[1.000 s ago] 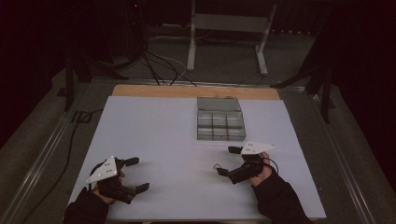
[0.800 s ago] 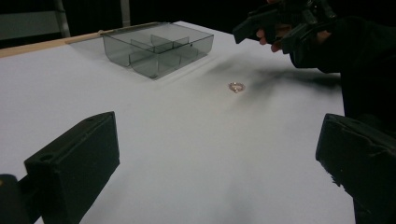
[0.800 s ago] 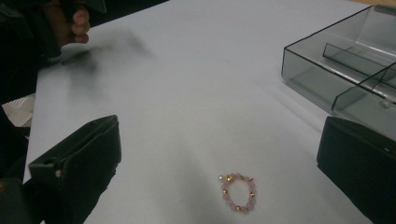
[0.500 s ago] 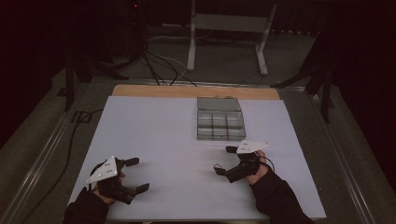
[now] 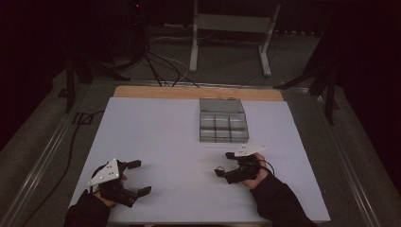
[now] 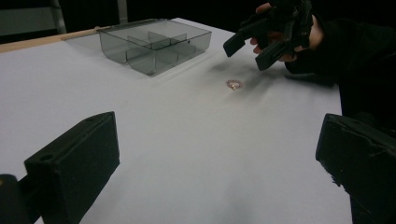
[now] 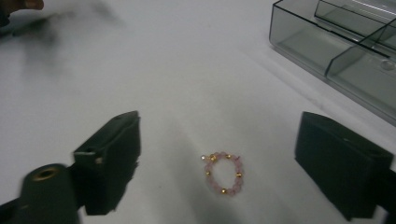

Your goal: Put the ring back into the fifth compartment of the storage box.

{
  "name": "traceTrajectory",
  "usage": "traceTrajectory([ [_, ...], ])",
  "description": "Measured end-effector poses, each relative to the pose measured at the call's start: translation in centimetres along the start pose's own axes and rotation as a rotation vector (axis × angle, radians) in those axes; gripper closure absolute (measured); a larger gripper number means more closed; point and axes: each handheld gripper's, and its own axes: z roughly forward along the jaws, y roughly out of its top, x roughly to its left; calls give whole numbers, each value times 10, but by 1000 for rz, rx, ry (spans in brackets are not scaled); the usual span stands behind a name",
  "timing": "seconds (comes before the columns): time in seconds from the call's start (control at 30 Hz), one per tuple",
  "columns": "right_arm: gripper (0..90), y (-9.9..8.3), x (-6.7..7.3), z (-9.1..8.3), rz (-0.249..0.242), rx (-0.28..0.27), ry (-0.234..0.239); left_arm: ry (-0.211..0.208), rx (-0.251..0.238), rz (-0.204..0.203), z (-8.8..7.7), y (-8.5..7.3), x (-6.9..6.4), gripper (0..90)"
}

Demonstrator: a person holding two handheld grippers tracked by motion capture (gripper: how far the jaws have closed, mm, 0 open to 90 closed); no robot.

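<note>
Beaded ring (image 7: 223, 173) lies between the wide-spread right gripper (image 7: 219, 163), tilted down; left gripper (image 6: 219, 168) equally wide

The left gripper (image 5: 134, 178) is lying low near the person's side with jaws spread wide, while the right gripper (image 5: 225, 164) is hovering, jaws likewise parted and angled downward.

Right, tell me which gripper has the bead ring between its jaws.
The right gripper: the pink and gold bead ring lies on the white table between its open jaws. The left gripper sits open over bare table.
</note>
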Motion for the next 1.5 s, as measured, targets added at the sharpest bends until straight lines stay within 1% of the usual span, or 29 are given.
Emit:
traceTrajectory([
  [0.03, 178, 0, 1, 0, -2, 5, 0, 0, 0, 0, 0, 0, 0, 7],
  [0.07, 212, 0, 2, 1, -9, 16, -9, 2, 2, 0, 0, 0, 0, 7],
  [0.1, 212, 0, 2, 1, -9, 16, -9, 2, 2, 0, 0, 0, 0, 7],
  [0.13, 271, 0, 2, 2, -13, 30, -8, 1, 3, 1, 0, 0, 0, 7],
  [0.2, 327, -1, 3, 3, -21, 41, -6, -2, 1, -2, 1, 0, 0, 7],
  [0.23, 327, -1, 3, 3, -21, 41, -6, -2, 1, -2, 1, 0, 0, 7],
  [0.27, 396, -1, 3, 4, -27, 51, -11, 0, 3, -1, 1, 0, 0, 7],
  [0.33, 456, -1, 3, 4, -26, 53, -6, -1, 3, 1, 1, 0, 0, 7],
  [0.37, 456, -1, 3, 4, -26, 53, -6, -1, 3, 1, 1, 0, 0, 7],
  [0.4, 512, -1, 3, 4, -27, 59, -7, -2, 2, -2, 0, 0, 0, 7],
  [0.47, 545, 0, 3, 5, -18, 68, -8, 1, 4, 1, 1, 0, 0, 7],
  [0.5, 545, 0, 3, 5, -18, 68, -8, 1, 4, 1, 1, 0, 0, 7],
  [0.53, 580, 0, 3, 6, -23, 77, -4, -2, 2, -1, 0, 0, 0, 7],
  [0.77, 647, -1, 3, 10, -37, 105, 1, -3, 3, -1, 1, 0, 0, 7],
  [0.83, 685, -2, 4, 12, -44, 116, 3, 0, 7, 1, 1, -1, 0, 7],
  [0.97, 713, -2, 5, 14, -53, 132, 2, -3, 9, 0, 1, -1, 0, 7],
  [1.2, 739, -4, 6, 18, -80, 164, -25, -3, 9, 0, 1, -1, 0, 7],
  [1.3, 755, -4, 8, 20, -99, 176, -38, -5, 7, -3, 1, -1, 1, 7],
  [1.37, 772, -4, 7, 20, -97, 180, -42, -4, 11, 2, 1, -1, 0, 7],
  [1.5, 787, -4, 9, 20, -122, 188, -60, -4, 9, 0, 1, -1, 1, 7],
])
